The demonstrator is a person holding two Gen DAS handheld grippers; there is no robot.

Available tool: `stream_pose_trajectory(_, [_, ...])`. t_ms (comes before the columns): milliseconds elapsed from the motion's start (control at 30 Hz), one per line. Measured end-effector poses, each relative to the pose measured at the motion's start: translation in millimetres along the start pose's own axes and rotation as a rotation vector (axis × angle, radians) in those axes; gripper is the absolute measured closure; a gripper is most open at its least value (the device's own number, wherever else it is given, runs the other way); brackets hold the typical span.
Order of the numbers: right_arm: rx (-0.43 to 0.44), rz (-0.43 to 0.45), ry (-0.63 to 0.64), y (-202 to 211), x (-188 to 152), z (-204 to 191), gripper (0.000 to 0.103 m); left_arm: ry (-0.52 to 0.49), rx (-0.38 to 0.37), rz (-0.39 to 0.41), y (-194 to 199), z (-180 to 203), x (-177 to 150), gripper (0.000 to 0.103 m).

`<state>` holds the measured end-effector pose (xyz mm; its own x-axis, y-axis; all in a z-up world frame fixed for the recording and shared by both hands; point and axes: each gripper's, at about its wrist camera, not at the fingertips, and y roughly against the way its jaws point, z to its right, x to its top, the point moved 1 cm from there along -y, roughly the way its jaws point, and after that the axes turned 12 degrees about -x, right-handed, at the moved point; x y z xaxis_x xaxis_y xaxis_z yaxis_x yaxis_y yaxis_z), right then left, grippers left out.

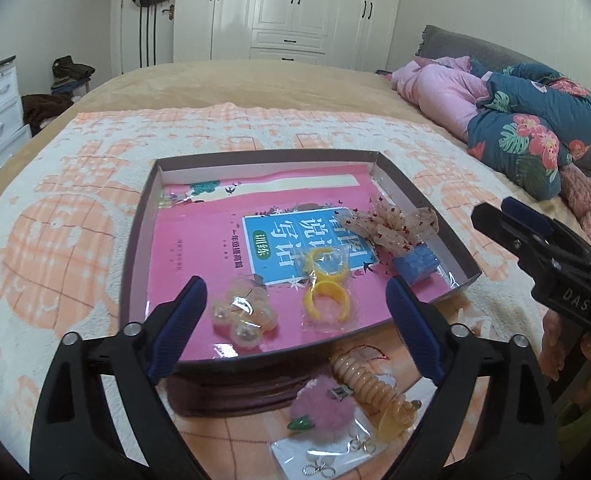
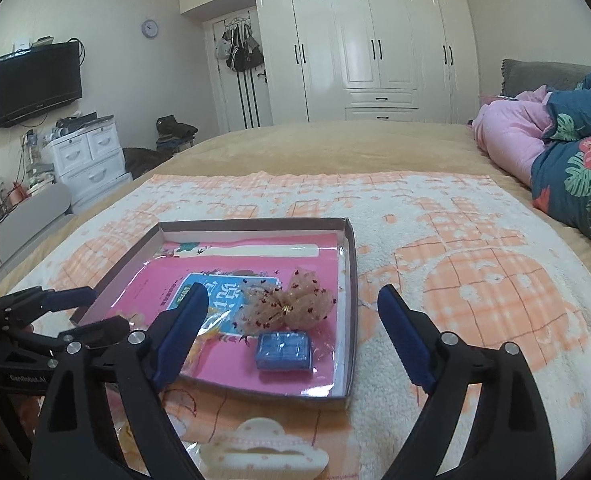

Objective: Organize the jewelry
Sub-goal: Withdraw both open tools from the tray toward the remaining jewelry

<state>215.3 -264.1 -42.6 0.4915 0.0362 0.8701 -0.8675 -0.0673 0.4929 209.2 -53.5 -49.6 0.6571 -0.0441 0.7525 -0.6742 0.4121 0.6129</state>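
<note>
Both tongs, left tongs (image 1: pixel 295 320) and right tongs (image 2: pixel 293 336), gape wide, empty. Loose hair coil (image 1: pixel 365 386) and pompom (image 1: pixel 321 408) lie at 6 o'clock outside the tray (image 1: pixel 143 216); grabbing them off the soft bed (image 1: pixel 255 84) could fumble.

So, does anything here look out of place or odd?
Yes. Several pieces lie outside the tray, on the blanket in front of it: a pink pompom, a spiral hair tie, bagged earrings and a cream clip. The tray itself is tidy, and nothing looks damaged.
</note>
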Motion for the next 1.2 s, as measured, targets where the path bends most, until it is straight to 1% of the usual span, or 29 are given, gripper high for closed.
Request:
stream_pose_trajectory(167, [-0.008, 0.016, 0.009, 13, -4, -2, 0.018, 0.012, 0.007, 0.017, 11, -3, -3, 0.016])
stream_pose_trajectory(600, [-0.002, 0.050, 0.045, 41, -13, -12, 0.017, 0.042, 0.024, 0.061, 40, -15, -7, 0.016])
stream_pose_trajectory(800, [0.012, 0.051, 0.064, 54, -22, -19, 0.017, 0.047, 0.026, 0.065, 48, -18, -12, 0.016])
stream_pose_trajectory(1200, [0.042, 0.038, 0.106, 66, -35, -35, 0.017, 0.055, 0.055, 0.061, 63, -30, -27, 0.016])
